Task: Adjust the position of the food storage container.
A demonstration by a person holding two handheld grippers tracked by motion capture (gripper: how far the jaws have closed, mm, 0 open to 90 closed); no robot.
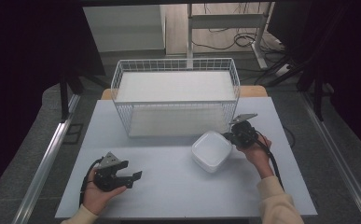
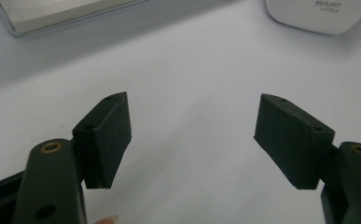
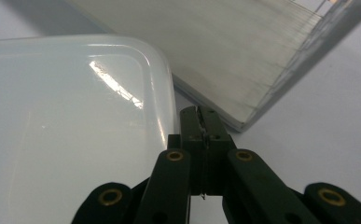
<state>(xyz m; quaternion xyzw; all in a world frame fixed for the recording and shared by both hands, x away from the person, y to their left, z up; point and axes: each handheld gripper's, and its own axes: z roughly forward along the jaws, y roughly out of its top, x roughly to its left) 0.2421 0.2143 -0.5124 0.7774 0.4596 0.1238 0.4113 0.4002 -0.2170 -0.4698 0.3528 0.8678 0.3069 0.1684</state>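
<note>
A white square plastic container [image 1: 211,150] rests on the pale table [image 1: 169,200] right of centre, in front of a white wire basket [image 1: 122,88]. My right gripper [image 1: 227,136] sits at the container's far right corner, shut. In the right gripper view its jaws [image 3: 201,122] are pressed together just beside the container's rim [image 3: 166,88], with nothing visible between them; I cannot tell whether they touch it. My left gripper [image 1: 134,180] lies low at the table's front left, held in a hand. Its jaws [image 2: 192,135] stand wide open over bare table, pointing toward the container [image 2: 318,14].
The wire basket [image 3: 243,56] has a white liner and fills the back of the table; its base edge [image 2: 52,18] appears in the left gripper view. A table frame and cables [image 1: 243,37] lie on the floor beyond. Dark curtains flank both sides.
</note>
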